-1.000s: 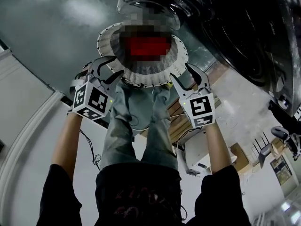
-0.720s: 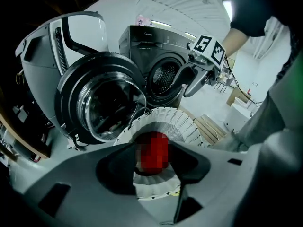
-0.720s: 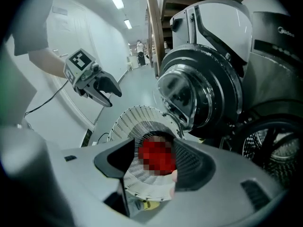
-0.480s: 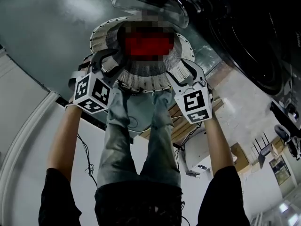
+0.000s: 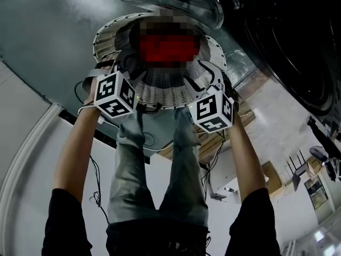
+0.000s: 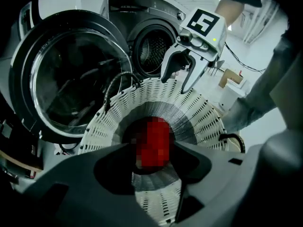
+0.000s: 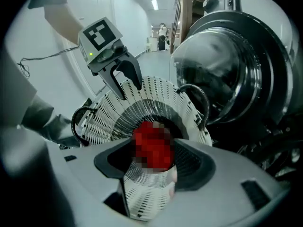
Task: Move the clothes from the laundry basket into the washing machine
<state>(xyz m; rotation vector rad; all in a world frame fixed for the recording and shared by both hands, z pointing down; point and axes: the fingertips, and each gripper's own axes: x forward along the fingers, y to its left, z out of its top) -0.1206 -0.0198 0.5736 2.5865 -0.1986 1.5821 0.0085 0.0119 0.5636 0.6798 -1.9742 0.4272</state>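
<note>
The left claw (image 6: 156,181) and the right claw (image 7: 149,183) each clench the wall of the white laundry basket (image 6: 201,115), held before the washing machine (image 6: 152,51), whose door (image 6: 71,79) stands open. The drum looks empty, so loading seems not begun. A mosaic patch hides the basket's contents.

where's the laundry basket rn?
Head view, centre: laundry basket held by its rim between left tongs and right tongs, beside the washing machine's open door.

Three close views, basket (image 5: 165,92) shared
</note>
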